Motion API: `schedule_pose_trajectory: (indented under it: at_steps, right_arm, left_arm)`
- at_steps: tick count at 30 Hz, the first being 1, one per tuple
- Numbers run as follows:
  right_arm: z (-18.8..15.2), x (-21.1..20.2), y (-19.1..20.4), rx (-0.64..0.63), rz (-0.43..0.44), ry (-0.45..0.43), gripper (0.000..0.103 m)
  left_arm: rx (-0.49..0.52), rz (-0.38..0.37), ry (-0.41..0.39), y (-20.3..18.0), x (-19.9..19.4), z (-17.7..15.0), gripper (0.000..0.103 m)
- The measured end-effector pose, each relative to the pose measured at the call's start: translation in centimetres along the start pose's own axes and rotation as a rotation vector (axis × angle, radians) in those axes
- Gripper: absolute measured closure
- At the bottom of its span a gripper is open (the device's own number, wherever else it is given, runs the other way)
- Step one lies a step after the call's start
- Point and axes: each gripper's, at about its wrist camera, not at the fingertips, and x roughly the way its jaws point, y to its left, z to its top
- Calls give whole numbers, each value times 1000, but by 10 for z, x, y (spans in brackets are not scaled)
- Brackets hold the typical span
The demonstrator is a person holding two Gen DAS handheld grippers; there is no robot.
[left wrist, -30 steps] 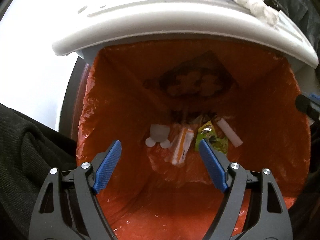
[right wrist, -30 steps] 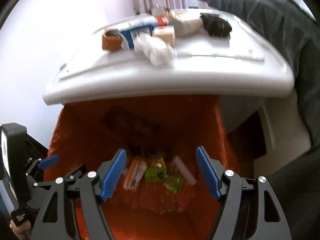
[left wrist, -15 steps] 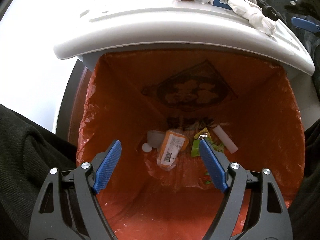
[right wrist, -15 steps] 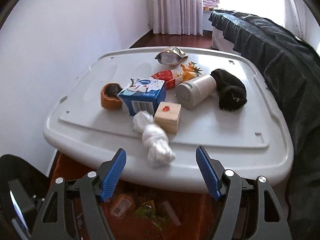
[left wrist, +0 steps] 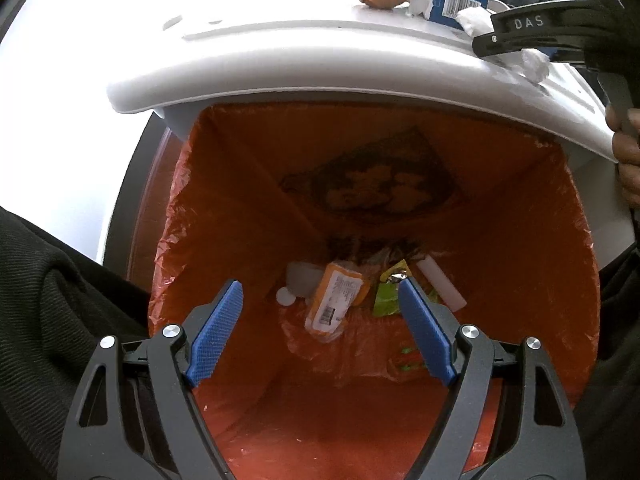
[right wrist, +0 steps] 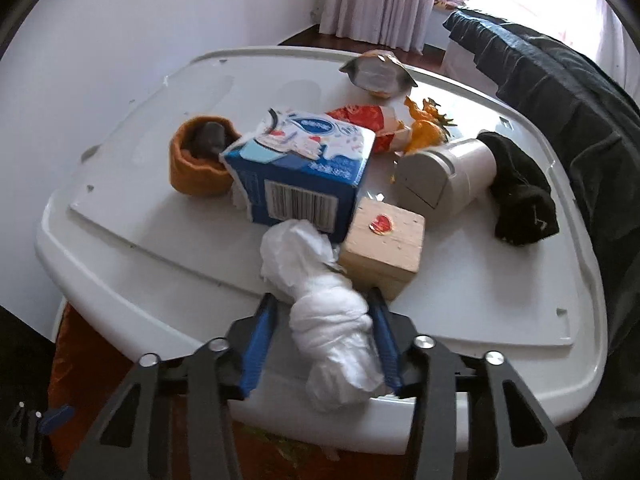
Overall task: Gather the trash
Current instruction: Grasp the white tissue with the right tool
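A crumpled white tissue [right wrist: 328,320] lies at the near edge of the white lid [right wrist: 160,240]. My right gripper [right wrist: 320,298] straddles it, its jaws closing. The right pad touches the tissue; a thin gap shows at the left pad. My left gripper [left wrist: 320,304] hangs open and empty over the bin lined with an orange bag [left wrist: 520,240]. At the bag's bottom lie an orange packet [left wrist: 336,300], a green wrapper [left wrist: 386,300] and a white tube [left wrist: 440,288].
On the lid sit a blue carton [right wrist: 300,176], a wooden block [right wrist: 384,244], an orange cup [right wrist: 200,160], a white cylinder [right wrist: 448,176], a black sock [right wrist: 520,200] and a red wrapper [right wrist: 372,120]. Dark bedding [right wrist: 560,100] borders the right side.
My right gripper left the bin, moved over the lid and narrowed its jaws around the tissue. The orange packet has settled in the bag. The left gripper kept still.
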Motion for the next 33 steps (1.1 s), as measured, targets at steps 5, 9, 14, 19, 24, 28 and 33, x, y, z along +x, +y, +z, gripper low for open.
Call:
schedule_pose_trajectory:
  at_steps: [5, 9, 14, 19, 24, 28, 33]
  right_arm:
    - [-9, -6, 10, -25, -60, -8, 71]
    - [-17, -23, -1, 32, 6, -38, 71]
    - [-35, -72, -29, 81, 8, -152, 71]
    - [-73, -82, -62, 185, -82, -185, 71]
    - [-71, -75, -74, 256, -39, -195, 71]
    - [-66, -62, -81, 305, -14, -171, 71]
    - [-60, -54, -91, 377, 31, -164, 71]
  left_arm:
    - [-1, -4, -7, 0, -2, 0, 25]
    - [-7, -14, -33, 1, -6, 0, 25]
    - [1, -68, -78, 2, -21, 5, 25]
    - [73, -167, -211, 2, -56, 35, 25]
    - [150, -220, -263, 1, -58, 96, 20]
    - [185, -229, -235, -5, -36, 142, 20]
    - [263, -185, -194, -15, -5, 180, 20]
